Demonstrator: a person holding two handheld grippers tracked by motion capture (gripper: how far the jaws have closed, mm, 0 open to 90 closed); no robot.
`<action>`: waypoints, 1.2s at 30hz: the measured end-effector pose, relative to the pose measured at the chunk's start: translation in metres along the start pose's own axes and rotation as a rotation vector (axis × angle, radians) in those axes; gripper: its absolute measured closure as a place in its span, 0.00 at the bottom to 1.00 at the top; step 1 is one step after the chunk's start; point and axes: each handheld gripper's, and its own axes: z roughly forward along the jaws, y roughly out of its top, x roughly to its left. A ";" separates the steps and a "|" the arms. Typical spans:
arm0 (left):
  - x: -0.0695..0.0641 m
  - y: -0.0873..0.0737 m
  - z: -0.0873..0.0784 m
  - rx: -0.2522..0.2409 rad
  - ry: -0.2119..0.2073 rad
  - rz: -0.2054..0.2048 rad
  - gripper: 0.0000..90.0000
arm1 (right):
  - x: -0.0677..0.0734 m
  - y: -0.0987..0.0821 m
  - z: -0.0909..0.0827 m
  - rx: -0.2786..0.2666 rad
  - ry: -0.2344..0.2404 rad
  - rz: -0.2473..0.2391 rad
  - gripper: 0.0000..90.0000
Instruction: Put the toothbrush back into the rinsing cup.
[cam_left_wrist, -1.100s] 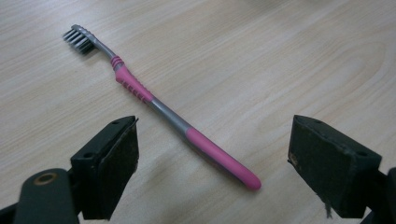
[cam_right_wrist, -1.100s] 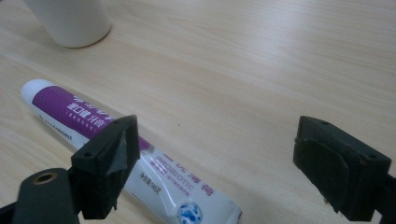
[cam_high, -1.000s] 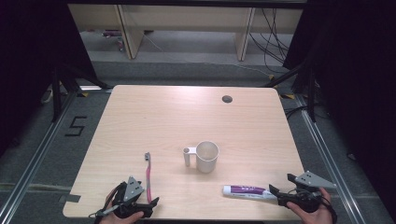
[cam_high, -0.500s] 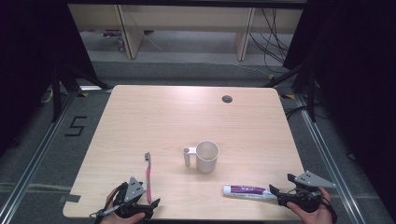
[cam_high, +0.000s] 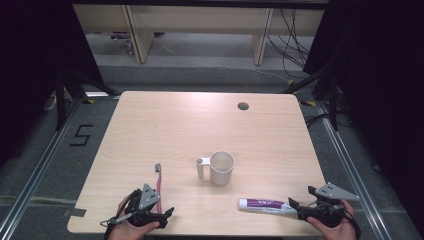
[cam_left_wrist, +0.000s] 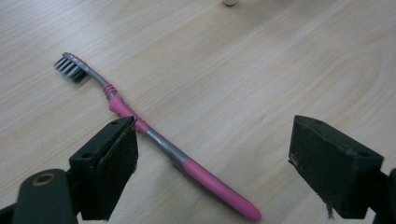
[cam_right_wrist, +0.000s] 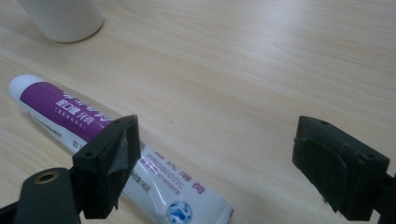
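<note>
With both grippers' jaws spread wide, the left gripper (cam_left_wrist: 212, 177) over the toothbrush (cam_left_wrist: 154, 137) and the right gripper (cam_right_wrist: 215, 172) beside the toothpaste tube (cam_right_wrist: 93, 135) near the worktop's (cam_high: 165, 125) front edge, either off-centre closure could nudge its target away.

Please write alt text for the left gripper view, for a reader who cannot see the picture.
A pink and grey toothbrush lies flat on a light wooden table, its dark bristles pointing to the upper left and its pink handle end near the bottom centre. The left gripper is open above it, one black jaw at each lower corner, the left jaw overlapping the handle.
</note>
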 end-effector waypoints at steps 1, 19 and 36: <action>0.000 0.000 0.000 0.000 0.000 0.000 0.17 | 0.000 0.000 0.000 0.000 0.000 0.000 0.18; 0.026 0.017 0.009 0.050 -0.002 -0.057 0.37 | 0.001 0.000 0.001 0.005 0.001 -0.005 0.18; 0.049 0.027 0.022 0.227 -0.063 -0.038 0.63 | 0.003 0.000 0.002 0.011 0.019 -0.006 0.19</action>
